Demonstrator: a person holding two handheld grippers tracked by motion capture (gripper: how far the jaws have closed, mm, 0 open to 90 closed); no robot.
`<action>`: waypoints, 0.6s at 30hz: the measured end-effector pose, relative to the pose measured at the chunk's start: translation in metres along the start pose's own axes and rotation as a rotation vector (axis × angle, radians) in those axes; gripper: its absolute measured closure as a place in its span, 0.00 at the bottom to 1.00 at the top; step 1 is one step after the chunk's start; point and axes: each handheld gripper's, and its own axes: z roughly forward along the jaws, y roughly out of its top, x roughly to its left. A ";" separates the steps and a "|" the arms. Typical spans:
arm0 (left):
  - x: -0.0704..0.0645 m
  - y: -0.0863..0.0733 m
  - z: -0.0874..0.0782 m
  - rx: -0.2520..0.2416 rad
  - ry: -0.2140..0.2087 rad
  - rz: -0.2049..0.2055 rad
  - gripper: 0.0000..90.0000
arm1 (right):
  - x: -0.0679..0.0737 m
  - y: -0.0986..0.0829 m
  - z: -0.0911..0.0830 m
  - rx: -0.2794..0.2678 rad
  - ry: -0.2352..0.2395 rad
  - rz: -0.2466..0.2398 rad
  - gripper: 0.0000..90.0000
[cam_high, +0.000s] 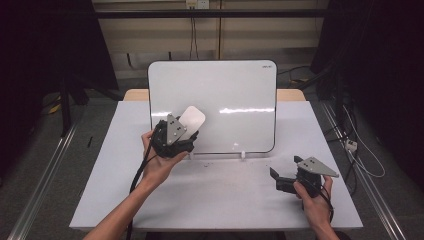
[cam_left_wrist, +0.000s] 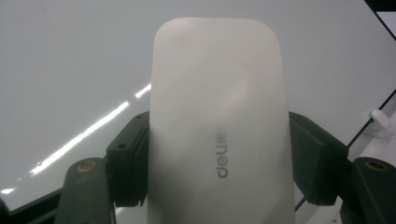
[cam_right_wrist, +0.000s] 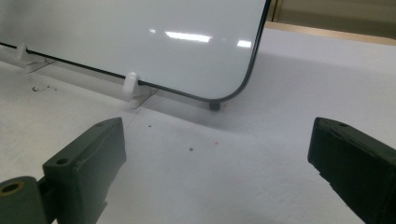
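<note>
Forearms enter from the bottom edge of the high view. Left tongs (cam_high: 186, 131), left of frame centre, are clamped on a white eraser (cam_high: 192, 119); in the left gripper view both black jaws press its long sides, and grey lettering runs along its face (cam_left_wrist: 219, 121). Eraser lies against the lower left area of the whiteboard (cam_high: 230, 95), which stands tilted back on white clips (cam_right_wrist: 131, 86) at mid-frame. Right tongs (cam_high: 284, 176), lower right, sit low over the white surface (cam_high: 225, 195), jaws spread wide with nothing between them, short of the board's lower right corner.
</note>
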 end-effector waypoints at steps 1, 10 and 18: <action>0.002 -0.001 -0.002 0.004 0.000 -0.001 0.35 | 0.000 0.000 0.000 0.000 0.001 -0.002 0.05; 0.022 -0.011 -0.012 0.012 0.050 -0.043 0.35 | -0.001 -0.001 -0.001 0.002 -0.003 0.010 0.05; 0.024 -0.019 -0.023 0.027 0.080 -0.039 0.35 | 0.001 0.000 0.000 0.003 0.002 0.005 0.05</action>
